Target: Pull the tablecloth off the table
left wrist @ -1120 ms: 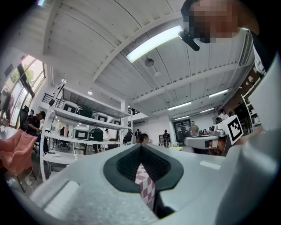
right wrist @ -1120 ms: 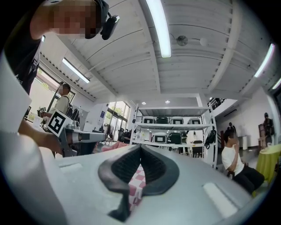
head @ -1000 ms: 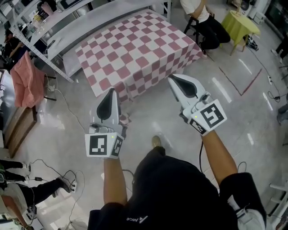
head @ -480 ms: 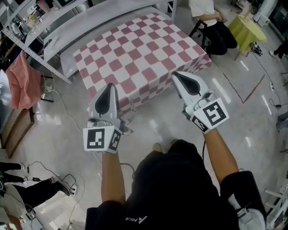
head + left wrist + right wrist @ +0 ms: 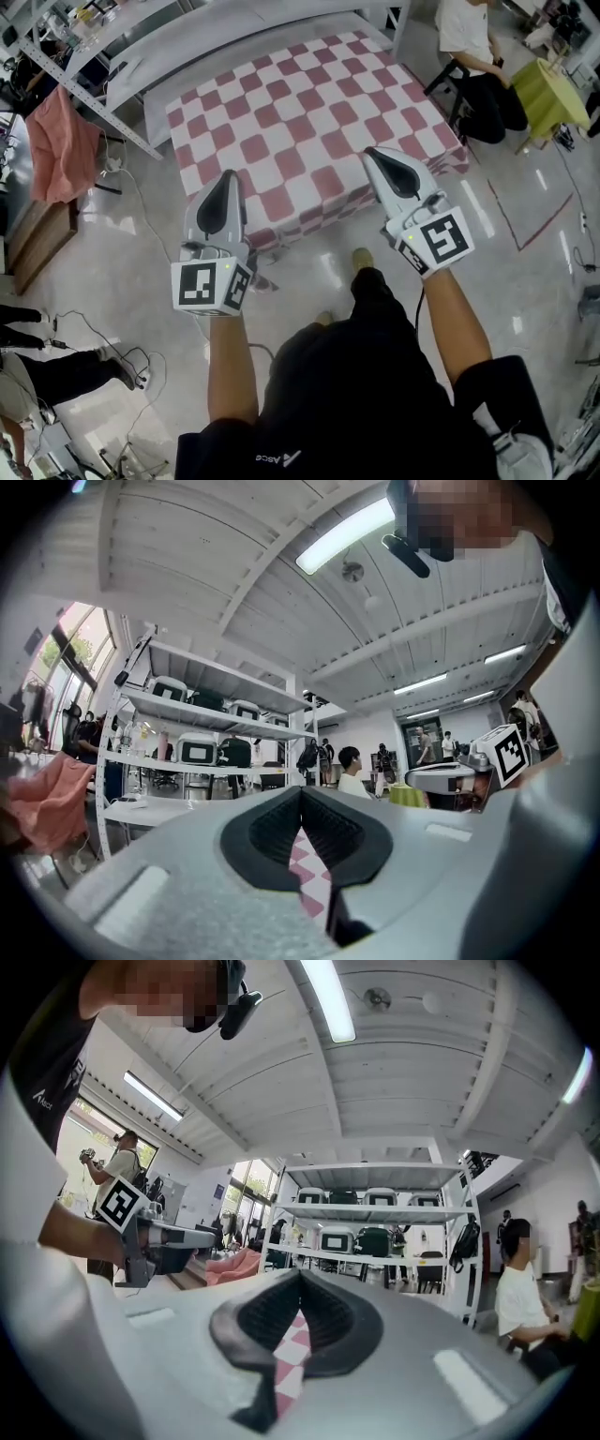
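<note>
Left gripper (image 5: pixel 228 178) and right gripper (image 5: pixel 371 155): jaws shut, empty, level, tips by near hem. Checked tablecloth (image 5: pixel 309 112) lay spread flat ahead, hem hanging. I judged it light, soft, likely to slide; best pinched at near hanging corners.

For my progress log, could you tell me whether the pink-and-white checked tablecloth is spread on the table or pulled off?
Spread: the pink-and-white checked tablecloth lies flat and fully laid out, with its near edge hanging down.
</note>
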The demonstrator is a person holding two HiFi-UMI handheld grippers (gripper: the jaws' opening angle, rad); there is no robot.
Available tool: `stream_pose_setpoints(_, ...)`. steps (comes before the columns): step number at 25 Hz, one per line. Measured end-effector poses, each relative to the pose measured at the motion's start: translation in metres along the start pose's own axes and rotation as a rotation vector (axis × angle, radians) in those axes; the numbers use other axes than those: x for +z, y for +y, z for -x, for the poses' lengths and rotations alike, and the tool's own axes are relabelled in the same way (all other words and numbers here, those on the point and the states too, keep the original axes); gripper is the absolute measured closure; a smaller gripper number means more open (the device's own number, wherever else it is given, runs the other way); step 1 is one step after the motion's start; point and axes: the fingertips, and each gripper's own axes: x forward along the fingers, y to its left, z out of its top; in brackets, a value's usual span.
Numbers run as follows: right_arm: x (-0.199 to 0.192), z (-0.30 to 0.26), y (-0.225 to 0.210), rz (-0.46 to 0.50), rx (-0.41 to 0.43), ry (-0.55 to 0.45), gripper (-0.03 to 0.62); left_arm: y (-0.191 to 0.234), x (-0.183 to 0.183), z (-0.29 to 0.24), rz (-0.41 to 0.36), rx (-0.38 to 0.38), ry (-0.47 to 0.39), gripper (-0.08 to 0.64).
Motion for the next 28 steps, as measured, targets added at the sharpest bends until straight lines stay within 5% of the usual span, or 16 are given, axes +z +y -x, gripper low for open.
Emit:
stream_pose_setpoints(5, -0.006, -0.046, -0.061, -0.002, 0.053, 0.007, 0.591, 0.01, -0.003, -0.058, -0.007, 0.083, 0.039, 0.549)
stream_pose_setpoints(14, -0.08, -0.096, -0.139, -0.085, 0.139, 0.086, 0.591, 0.02, -0.058, -0.127, 0.044, 0.249, 0.143, 0.549)
stream_pose_setpoints(25, -0.166, -0.159, -0.172, -0.128, 0.206, 0.297, 0.586, 0.062, -0.146, -0.175, 0.197, 0.365, 0.372, 0.53)
stream_pose_setpoints(26, -0.174, -0.163, -0.172, -0.136, 0.206, 0.323, 0.505, 0.067, -0.155, -0.176, 0.207, 0.373, 0.4, 0.472)
stream_pose_setpoints(28, -0.191, -0.17, -0.172, -0.146, 0.197, 0.378, 0.473, 0.078, -0.175, -0.175, 0.217, 0.393, 0.466, 0.432)
